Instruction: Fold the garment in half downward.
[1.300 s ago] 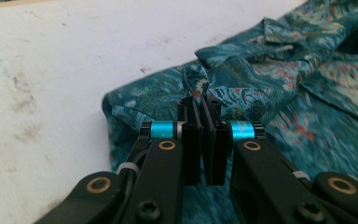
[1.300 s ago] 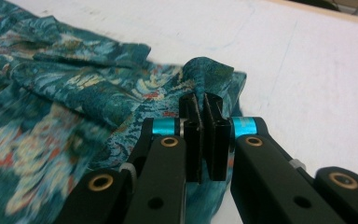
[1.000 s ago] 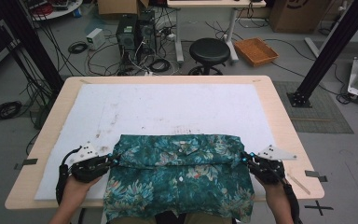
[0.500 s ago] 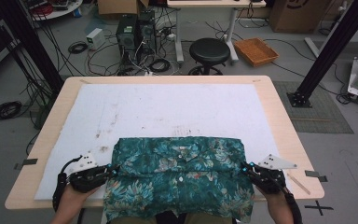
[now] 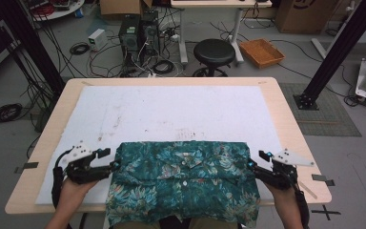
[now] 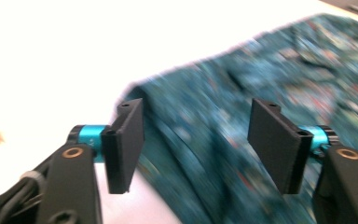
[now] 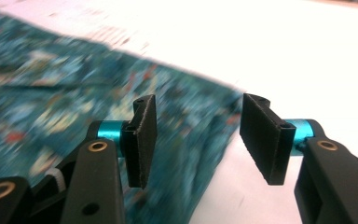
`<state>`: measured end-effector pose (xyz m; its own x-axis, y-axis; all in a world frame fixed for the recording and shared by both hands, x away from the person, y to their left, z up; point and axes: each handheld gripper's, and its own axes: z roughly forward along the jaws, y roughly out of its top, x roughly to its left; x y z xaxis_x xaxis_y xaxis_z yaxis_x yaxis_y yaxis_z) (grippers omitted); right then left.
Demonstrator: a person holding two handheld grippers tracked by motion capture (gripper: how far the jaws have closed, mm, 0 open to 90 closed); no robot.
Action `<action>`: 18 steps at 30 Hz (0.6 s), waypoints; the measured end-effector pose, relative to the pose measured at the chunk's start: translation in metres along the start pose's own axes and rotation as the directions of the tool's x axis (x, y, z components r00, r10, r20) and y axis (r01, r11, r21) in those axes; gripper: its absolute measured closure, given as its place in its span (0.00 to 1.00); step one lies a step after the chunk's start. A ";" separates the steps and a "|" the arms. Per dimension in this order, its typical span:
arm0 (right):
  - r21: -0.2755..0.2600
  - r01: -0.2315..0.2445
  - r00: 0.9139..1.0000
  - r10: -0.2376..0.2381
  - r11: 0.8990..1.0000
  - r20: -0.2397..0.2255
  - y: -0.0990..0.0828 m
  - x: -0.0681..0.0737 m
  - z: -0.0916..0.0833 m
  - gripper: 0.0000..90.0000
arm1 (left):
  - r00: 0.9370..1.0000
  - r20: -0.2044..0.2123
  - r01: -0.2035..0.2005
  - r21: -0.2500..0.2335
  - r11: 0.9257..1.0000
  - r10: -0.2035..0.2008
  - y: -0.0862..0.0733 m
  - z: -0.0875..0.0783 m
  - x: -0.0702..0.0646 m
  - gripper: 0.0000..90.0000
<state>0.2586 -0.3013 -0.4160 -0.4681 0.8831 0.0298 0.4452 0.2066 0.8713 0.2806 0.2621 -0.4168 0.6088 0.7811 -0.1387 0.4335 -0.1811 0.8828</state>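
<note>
A teal floral button shirt (image 5: 183, 179) lies folded at the near middle of the white mat (image 5: 171, 112), its lower part hanging over the table's front edge. My left gripper (image 5: 112, 160) is at the shirt's left edge, open; in the left gripper view its jaws straddle the shirt's folded edge (image 6: 191, 140) without closing on it. My right gripper (image 5: 253, 167) is at the shirt's right edge, also open, with the shirt's edge (image 7: 200, 126) lying between its jaws.
The wooden table (image 5: 293, 143) carries the mat, which is bare beyond the shirt. On the floor behind stand a black stool (image 5: 214, 50), computer towers (image 5: 136, 31) with cables, and an orange basket (image 5: 261, 51). A black frame leg (image 5: 336, 52) rises at the right.
Both grippers have slid toward the near edge along the shirt's sides. The shirt's top edge has come nearer too, and more of it hangs over the front.
</note>
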 end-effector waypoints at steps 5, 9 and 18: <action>0.026 -0.031 0.999 0.030 0.999 0.029 0.017 -0.012 0.024 0.49 | 0.998 -0.047 0.036 0.052 0.998 -0.034 0.018 0.026 0.017 0.39; 0.075 -0.056 0.998 0.053 0.996 0.043 0.022 -0.021 0.044 0.47 | 0.995 -0.072 0.078 0.124 0.989 -0.069 0.019 0.048 0.027 0.37; 0.211 -0.075 0.997 0.068 0.975 0.037 0.020 -0.026 0.085 0.42 | 0.993 -0.080 0.098 0.217 0.971 -0.082 0.007 0.072 0.031 0.50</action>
<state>0.3448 -0.2839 -0.4410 -0.4078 0.9103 0.0707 0.6301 0.2245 0.7433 0.3504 0.2417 -0.4474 0.5160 0.8387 -0.1742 0.6247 -0.2293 0.7464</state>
